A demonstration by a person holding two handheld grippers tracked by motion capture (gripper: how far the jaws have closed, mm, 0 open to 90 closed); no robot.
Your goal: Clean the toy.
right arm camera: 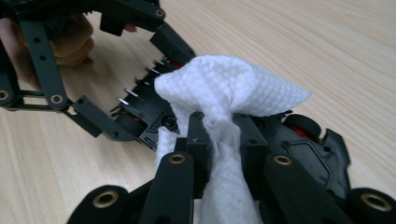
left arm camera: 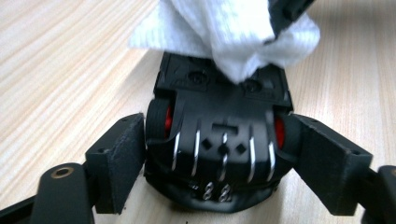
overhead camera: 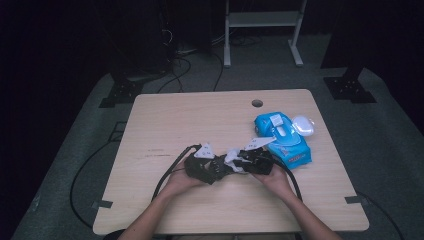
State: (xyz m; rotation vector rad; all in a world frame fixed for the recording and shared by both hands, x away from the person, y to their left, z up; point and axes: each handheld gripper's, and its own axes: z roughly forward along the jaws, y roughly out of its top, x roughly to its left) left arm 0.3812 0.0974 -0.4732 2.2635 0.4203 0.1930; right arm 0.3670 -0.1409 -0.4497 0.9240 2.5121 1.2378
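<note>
Pinching a bunched white wet wipe (right arm camera: 224, 93) between its closed jaws, the right gripper (right arm camera: 219, 140) holds the cloth against the top of a black toy car (left arm camera: 219, 149) with red wheel hubs; the left gripper (left arm camera: 219, 154) clamps that car from both sides, its pads pressed on the flanks. The car sits low over the wooden table (overhead camera: 200, 120), near its front middle; a blue wet-wipe pack (overhead camera: 282, 137), its lid flipped open, lies just right of the right gripper.

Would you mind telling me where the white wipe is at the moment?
The white wipe is pinched in the right gripper, resting on the black toy car that the left gripper clamps, near the table's front middle.
</note>
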